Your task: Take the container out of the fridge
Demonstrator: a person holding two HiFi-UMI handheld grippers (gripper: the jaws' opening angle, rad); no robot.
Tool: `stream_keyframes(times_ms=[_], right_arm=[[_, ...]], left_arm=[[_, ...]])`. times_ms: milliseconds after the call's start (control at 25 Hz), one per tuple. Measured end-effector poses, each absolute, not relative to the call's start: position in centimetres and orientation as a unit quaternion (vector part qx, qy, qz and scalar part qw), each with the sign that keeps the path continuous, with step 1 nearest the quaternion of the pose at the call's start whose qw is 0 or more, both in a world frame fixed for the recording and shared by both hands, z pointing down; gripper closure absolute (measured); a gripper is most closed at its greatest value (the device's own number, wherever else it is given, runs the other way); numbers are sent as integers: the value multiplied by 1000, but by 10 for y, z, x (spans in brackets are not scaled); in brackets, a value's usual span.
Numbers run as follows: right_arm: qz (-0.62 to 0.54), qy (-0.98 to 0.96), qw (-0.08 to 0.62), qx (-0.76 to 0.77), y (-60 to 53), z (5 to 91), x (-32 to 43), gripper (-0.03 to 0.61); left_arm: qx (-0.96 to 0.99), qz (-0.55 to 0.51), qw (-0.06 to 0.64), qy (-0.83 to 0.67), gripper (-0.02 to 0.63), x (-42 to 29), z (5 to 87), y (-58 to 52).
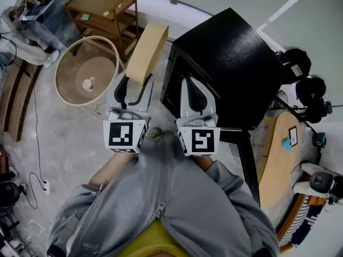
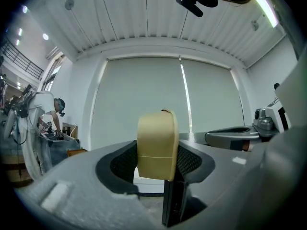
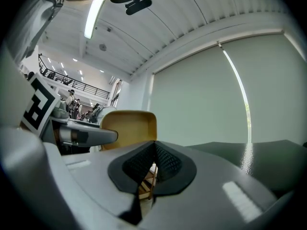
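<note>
A beige, flat-sided container (image 1: 146, 51) is held up in front of me, my left gripper (image 1: 134, 88) shut on its lower end. In the left gripper view the container (image 2: 158, 143) stands upright between the dark pads of the left gripper (image 2: 156, 166). It hangs just left of the small black fridge (image 1: 236, 63). My right gripper (image 1: 195, 85) is shut with nothing in it, over the fridge's front left edge. In the right gripper view the right gripper (image 3: 154, 163) has its pads touching, and the container (image 3: 129, 127) shows behind them to the left.
A round wooden tub (image 1: 86, 71) sits on the floor to the left, with a wooden shelf cart (image 1: 107, 12) behind it. The fridge's black door (image 1: 247, 162) hangs open at the right, next to a wooden tabletop (image 1: 280, 157). People stand at the far left (image 2: 45, 116).
</note>
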State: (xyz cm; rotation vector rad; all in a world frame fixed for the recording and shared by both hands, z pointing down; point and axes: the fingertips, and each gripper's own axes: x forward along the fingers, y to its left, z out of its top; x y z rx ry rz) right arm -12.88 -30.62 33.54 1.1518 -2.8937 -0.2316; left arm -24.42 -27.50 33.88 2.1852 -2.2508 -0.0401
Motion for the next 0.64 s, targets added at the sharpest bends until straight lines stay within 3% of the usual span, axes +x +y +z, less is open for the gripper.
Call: stream_keyframes(times_ms=[640], right_arm=[[-69, -929, 19, 362, -305, 343, -131, 578]], left_arm=[[706, -13, 10, -708, 387, -239, 346, -277]])
